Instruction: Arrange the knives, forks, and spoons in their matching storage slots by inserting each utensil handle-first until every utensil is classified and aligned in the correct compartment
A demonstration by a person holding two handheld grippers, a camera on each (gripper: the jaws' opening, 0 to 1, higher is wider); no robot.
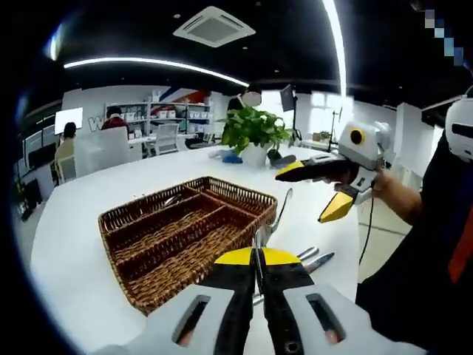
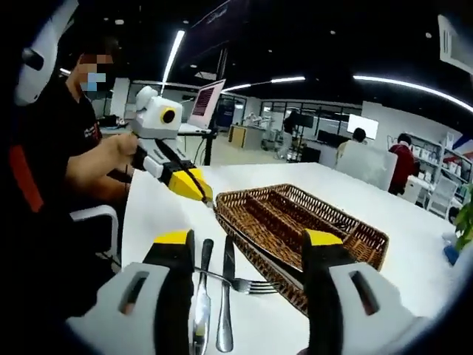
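A wicker tray (image 1: 185, 237) with three long compartments sits on a white counter (image 1: 81, 251) in an open-plan office. In the left gripper view, the left gripper (image 1: 256, 257) rises from 6 o'clock with its yellow-tipped jaws pressed together on the handle of a spoon (image 1: 275, 216), whose bowl points toward 1 o'clock just beside the tray's near corner. More cutlery handles (image 1: 314, 259) lie on the counter at 4 o'clock of the tray. The right gripper (image 1: 325, 194) hangs in the air at 3 o'clock, jaws spread apart and holding nothing, in a person's hand (image 1: 384, 181). A potted plant (image 1: 253, 134) stands beyond the tray at 12 o'clock.

In the right gripper view, the right gripper (image 2: 247, 248) has its jaws wide apart above the counter; between them lie a knife (image 2: 226, 296), a fork (image 2: 240, 282) and another utensil (image 2: 201, 296), just beside the tray's rim (image 2: 244, 244). The tray's compartments look unfilled, though one glint in the far slot cannot be made out.
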